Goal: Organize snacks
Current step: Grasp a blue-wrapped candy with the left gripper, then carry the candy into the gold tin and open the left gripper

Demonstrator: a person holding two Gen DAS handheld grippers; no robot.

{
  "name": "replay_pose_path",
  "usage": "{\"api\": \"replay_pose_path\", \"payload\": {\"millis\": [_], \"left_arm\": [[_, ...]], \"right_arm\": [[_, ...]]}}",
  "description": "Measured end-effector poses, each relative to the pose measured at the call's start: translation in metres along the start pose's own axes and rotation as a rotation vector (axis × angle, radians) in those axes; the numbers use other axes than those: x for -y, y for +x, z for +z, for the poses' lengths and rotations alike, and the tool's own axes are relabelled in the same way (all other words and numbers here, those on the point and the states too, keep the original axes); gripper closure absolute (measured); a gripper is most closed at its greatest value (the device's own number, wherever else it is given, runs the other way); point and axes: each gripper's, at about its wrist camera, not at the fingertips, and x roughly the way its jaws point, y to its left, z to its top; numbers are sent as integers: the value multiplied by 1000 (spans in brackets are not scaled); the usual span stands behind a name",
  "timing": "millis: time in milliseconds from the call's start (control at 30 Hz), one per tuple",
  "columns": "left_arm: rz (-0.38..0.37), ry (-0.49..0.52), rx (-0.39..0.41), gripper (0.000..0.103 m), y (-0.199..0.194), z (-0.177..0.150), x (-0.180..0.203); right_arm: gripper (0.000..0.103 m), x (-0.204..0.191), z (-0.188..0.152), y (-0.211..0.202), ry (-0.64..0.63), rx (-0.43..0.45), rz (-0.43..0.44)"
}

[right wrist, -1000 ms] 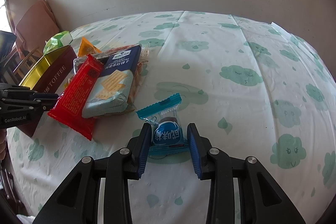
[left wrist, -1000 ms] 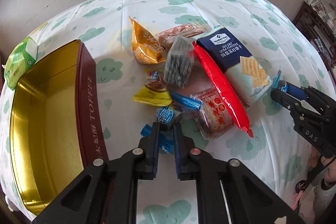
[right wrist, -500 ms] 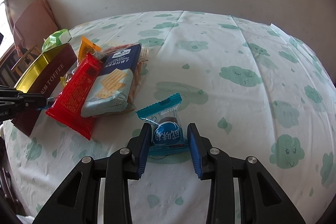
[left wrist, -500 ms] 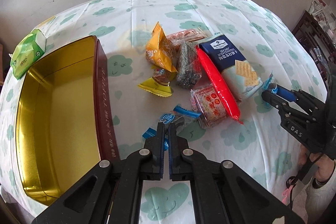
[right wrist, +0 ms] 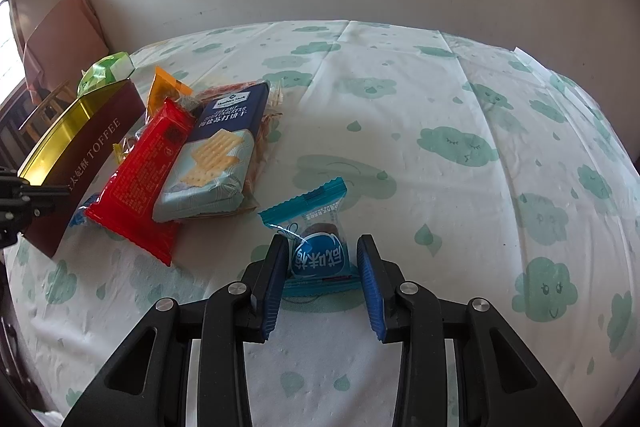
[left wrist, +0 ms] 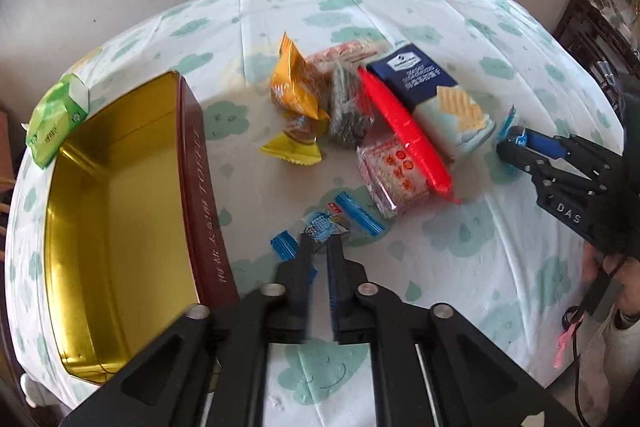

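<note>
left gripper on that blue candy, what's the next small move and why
Probably lift the blue candy and carry it left over the open toffee tin: the left gripper pinches its wrapper, and the tin beside it looks empty.

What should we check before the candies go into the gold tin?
1. Open gold toffee tin has room inside: ok.
2. Left hand-held gripper pinching the blue-wrapped round candy: cannot tell, blurred.
3. Right hand-held gripper closed on the other blue-wrapped candy: ok.
4. Red flat packet clear of the left gripper's path: ok.
5. Tin sits flat on the cloud-print tablecloth: ok.
</note>
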Motion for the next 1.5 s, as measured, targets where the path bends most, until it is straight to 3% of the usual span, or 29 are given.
{"api": "replay_pose_path", "payload": {"millis": [33, 133, 233, 567, 667, 1067, 1267, 1500], "left_arm": [[-4, 4, -4, 83, 2, -1, -1], [-24, 39, -10, 82, 4, -1, 0], [-14, 97, -6, 66, 8, 2, 4], [-49, 81, -63, 70, 34, 9, 8], [-65, 52, -61, 79, 34, 8, 5], [-44, 16, 7, 80, 1, 5, -6], [18, -56, 70, 80, -27, 3, -41], [134, -183, 56, 80, -27, -12, -110]], "right_arm": [[66, 0, 0, 0, 0, 0, 0], [66, 1, 0, 0, 1, -1, -1], [66, 0, 0, 1, -1, -1, -4], [64, 0, 1, 2, 0, -3, -8], [64, -3, 1, 2, -1, -4, -9], [63, -3, 0, 5, -33, -14, -46], [63, 3, 0, 3, -36, -27, -64], [63, 4, 2, 1, -29, -49, -81]]}}
